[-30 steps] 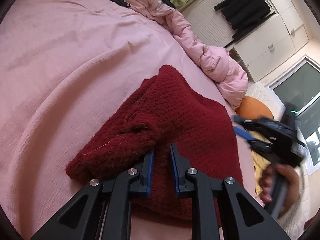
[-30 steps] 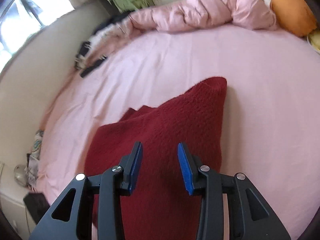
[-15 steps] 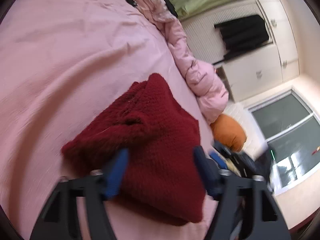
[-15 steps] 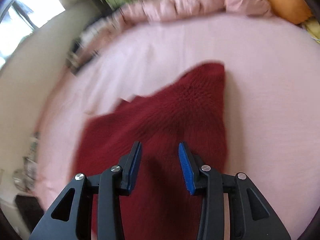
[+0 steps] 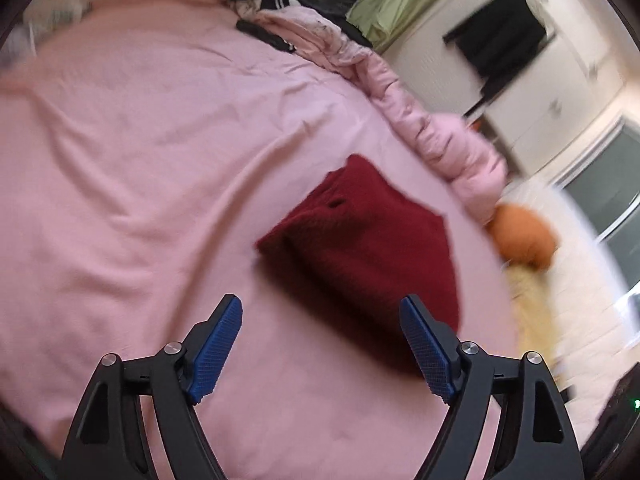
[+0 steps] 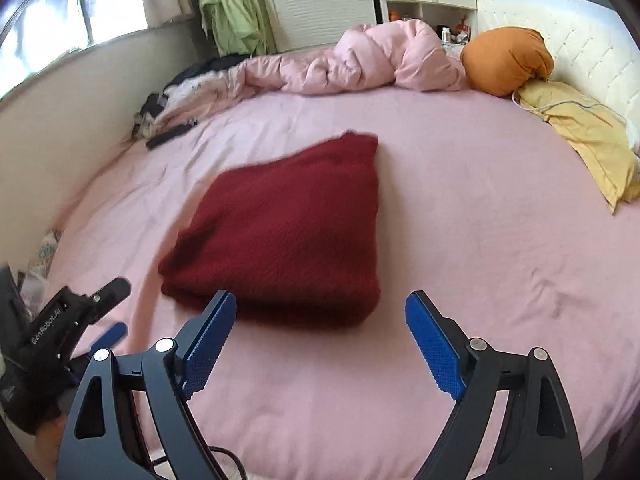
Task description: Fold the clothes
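Observation:
A dark red knitted sweater [image 5: 360, 248] [image 6: 288, 232] lies folded into a compact bundle on the pink bed sheet [image 5: 140, 168] [image 6: 480, 240]. My left gripper [image 5: 320, 312] hovers wide open just short of its near edge, nothing between the blue pads. My right gripper [image 6: 320, 308] is also wide open, pulled back from the sweater's front edge and holding nothing. The left gripper [image 6: 108, 308] shows at the lower left of the right wrist view, beside the sweater.
A pink duvet [image 6: 360, 60] and a heap of dark and pale clothes [image 6: 180, 96] line the far side of the bed. An orange pillow [image 6: 508, 60] and a yellow pillow [image 6: 584, 132] lie by the white headboard. White wardrobes [image 5: 540, 80] stand beyond.
Both grippers opened wide and drew back from the sweater; the left one let go of the fabric it pinched. The sweater now rests folded on the sheet.

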A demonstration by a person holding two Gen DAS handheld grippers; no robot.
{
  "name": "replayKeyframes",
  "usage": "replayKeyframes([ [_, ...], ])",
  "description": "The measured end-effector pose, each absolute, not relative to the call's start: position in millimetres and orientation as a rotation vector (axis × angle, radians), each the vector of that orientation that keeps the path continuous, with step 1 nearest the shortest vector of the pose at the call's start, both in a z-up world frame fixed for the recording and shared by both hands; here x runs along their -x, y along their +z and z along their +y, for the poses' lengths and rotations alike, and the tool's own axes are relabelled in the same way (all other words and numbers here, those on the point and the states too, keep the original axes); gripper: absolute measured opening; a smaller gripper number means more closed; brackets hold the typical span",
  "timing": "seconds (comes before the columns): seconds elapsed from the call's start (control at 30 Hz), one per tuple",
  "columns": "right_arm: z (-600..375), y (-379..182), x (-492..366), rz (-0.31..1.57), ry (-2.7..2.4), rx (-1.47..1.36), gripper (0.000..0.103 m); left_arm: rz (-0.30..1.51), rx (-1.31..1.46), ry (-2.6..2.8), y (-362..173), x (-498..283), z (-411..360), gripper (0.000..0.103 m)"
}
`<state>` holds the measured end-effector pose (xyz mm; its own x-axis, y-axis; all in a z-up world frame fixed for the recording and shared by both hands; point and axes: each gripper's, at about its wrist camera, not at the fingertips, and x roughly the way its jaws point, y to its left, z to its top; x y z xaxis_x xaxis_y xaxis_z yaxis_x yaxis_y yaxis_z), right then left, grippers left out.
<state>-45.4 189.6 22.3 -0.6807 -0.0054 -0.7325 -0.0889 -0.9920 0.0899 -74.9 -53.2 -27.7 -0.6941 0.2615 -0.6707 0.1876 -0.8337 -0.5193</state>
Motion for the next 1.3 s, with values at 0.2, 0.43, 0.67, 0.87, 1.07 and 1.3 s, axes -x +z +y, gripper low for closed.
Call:
replayKeyframes([
  [0.2,172,25,15,0.113,2.793,1.192,0.087,-0.695,1.219,2.71,-21,59,-37,0.082],
  [0.43,173,28,12,0.123,2.819,1.148,0.087,-0.685,1.221,2.695,-18,59,-33,0.082],
  [0.67,176,29,12,0.178,2.866,1.132,0.087,-0.834,1.261,2.426,-34,71,-38,0.082],
  [0.87,223,-5,37,1.07,2.898,1.541,0.087,-1.295,1.237,1.987,-66,101,-67,0.083],
  [1.07,255,-58,68,1.922,2.599,1.553,0.087,-1.547,1.27,1.852,-98,139,-54,0.083],
  [1.3,246,-96,109,2.075,2.412,1.553,0.087,-1.701,1.245,1.826,-125,170,-31,0.083],
])
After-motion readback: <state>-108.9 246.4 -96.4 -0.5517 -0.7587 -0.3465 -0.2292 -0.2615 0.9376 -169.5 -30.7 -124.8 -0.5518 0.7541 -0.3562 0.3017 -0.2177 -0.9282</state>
